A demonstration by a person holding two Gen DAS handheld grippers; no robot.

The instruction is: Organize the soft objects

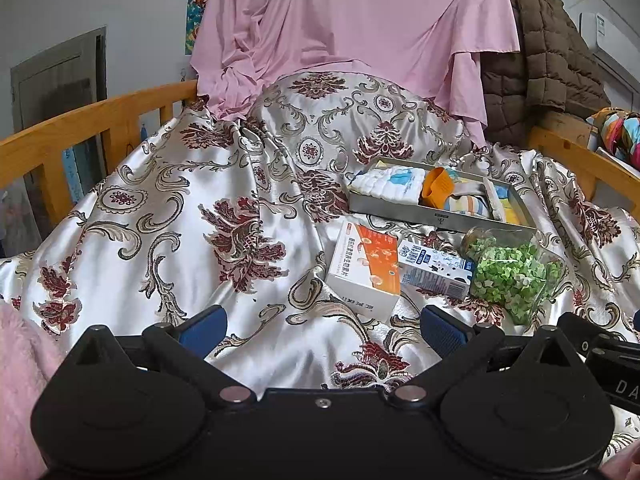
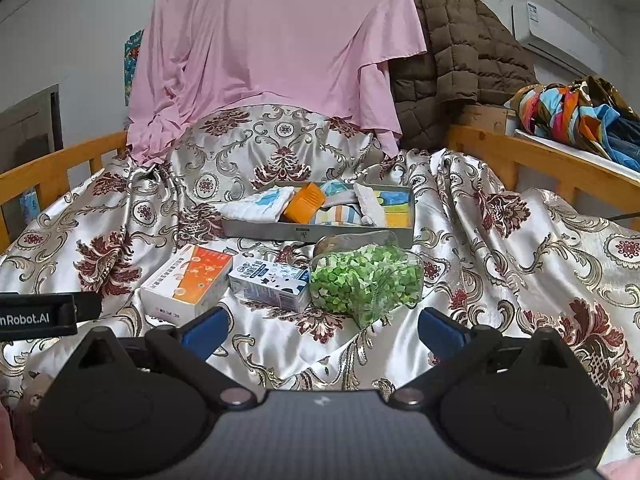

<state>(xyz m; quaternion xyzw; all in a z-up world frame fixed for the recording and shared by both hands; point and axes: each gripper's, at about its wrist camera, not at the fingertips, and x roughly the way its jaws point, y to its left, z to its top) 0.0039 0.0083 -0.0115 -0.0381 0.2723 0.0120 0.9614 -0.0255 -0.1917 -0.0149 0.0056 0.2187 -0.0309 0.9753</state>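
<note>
A grey tray [image 1: 424, 213] [image 2: 264, 231] rests on the patterned satin bedspread [image 1: 168, 216] [image 2: 500, 264]. It holds a folded white cloth [image 1: 390, 186] [image 2: 256, 205], an orange soft piece [image 1: 438, 192] [image 2: 305, 203], a striped cloth [image 1: 468, 205] [image 2: 340, 215] and yellow sponges [image 1: 506, 205] [image 2: 396, 209]. In front of the tray lie an orange-and-white box [image 1: 366, 270] [image 2: 188, 282], a small milk carton [image 1: 436, 268] [image 2: 272, 282] and a jar of green paper stars [image 1: 512, 272] [image 2: 366, 278]. My left gripper [image 1: 323, 332] and right gripper [image 2: 323, 330] are both open, empty and hovering short of these items.
Wooden bed rails [image 1: 92, 124] [image 2: 532, 160] run along both sides. Pink fabric [image 1: 352, 28] [image 2: 272, 52] drapes at the head, with a brown quilted jacket [image 1: 544, 64] [image 2: 456, 64] beside it. Colourful cloth [image 2: 576, 116] lies on a ledge at the right. A fluffy pink sleeve [image 1: 20, 380] sits lower left.
</note>
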